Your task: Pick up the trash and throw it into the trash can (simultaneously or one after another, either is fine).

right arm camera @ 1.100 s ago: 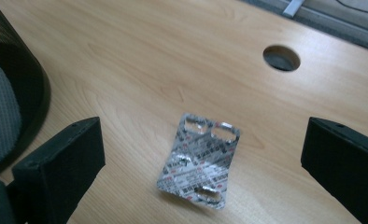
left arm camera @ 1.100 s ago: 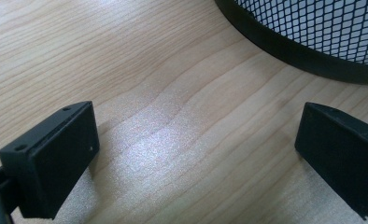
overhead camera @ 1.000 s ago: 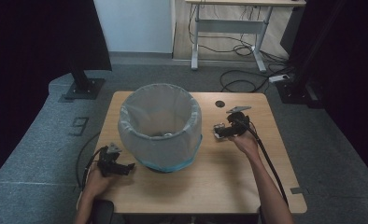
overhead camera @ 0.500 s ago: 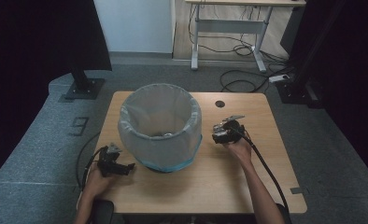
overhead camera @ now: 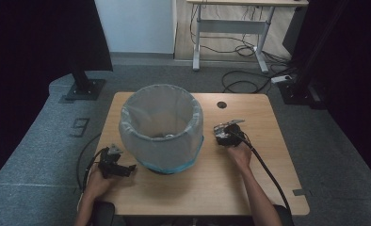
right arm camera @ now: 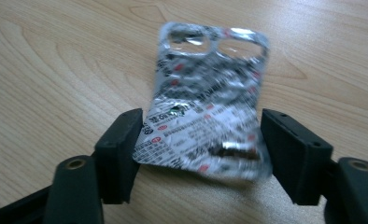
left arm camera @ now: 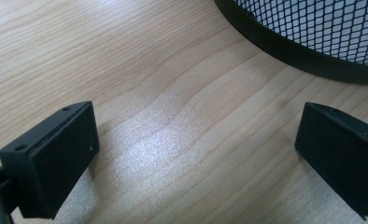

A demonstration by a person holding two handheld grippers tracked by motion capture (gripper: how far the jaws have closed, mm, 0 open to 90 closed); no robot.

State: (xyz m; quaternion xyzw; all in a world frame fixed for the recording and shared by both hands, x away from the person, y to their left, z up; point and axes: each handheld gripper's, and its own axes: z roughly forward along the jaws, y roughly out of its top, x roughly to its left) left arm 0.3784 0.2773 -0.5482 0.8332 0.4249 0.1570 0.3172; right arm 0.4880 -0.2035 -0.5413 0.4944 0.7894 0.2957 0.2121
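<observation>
One wooden bench (overhead camera: 268, 155) w/ mesh bin (overhead camera: 161, 127) mid-left. Right hand-held gripper (right arm camera: 201, 140) just closed its jaws on foil blister pack (right arm camera: 210, 98), lying on bench right of bin. Left hand-held gripper (left arm camera: 196, 154) wide open, nothing betw. jaws, near bin base.

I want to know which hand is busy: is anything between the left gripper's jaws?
No: the left gripper has its jaws wide apart over bare wooden table.

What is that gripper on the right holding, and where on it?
The right gripper pinches a silver foil blister pack across its near end, by the two side edges. The left gripper holds nothing.
</observation>
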